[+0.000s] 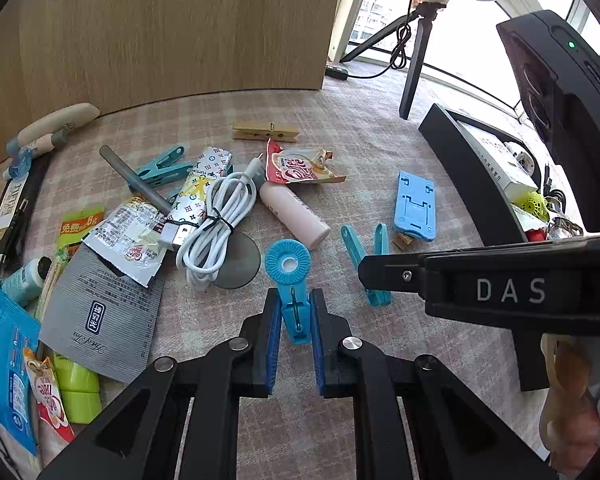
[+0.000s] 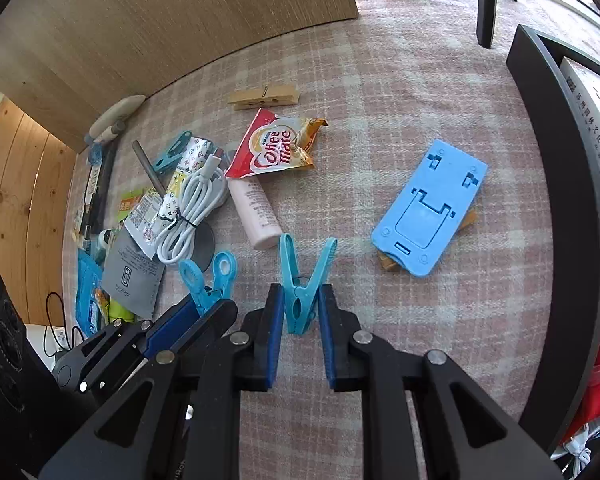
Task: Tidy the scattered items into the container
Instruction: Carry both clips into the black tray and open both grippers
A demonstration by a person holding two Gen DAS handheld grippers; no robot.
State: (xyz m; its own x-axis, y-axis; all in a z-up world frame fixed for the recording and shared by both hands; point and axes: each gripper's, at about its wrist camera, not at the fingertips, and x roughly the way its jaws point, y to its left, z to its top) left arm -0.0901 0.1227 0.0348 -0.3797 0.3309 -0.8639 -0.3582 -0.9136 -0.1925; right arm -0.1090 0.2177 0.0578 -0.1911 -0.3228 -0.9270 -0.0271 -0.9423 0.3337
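Note:
My left gripper (image 1: 295, 312) is shut on a blue clip with a round ribbed head (image 1: 289, 276); the same clip shows in the right wrist view (image 2: 212, 280), held by the left gripper (image 2: 204, 308). My right gripper (image 2: 299, 304) is shut on a blue clothespin (image 2: 302, 280) whose jaws point away; in the left wrist view this clothespin (image 1: 366, 256) sits at the right gripper's tip (image 1: 370, 276). The black container (image 1: 472, 176) stands at the right, with a white box and small items inside; its black rim shows in the right wrist view (image 2: 572, 184).
On the checked cloth lie a blue phone stand (image 2: 428, 208), a Coffee-mate sachet (image 2: 274, 146), a pink tube (image 2: 256, 212), a white cable (image 2: 192, 208), a wooden peg (image 2: 264, 96) and several packets at the left (image 1: 100, 312). A wooden panel (image 1: 160, 28) stands behind.

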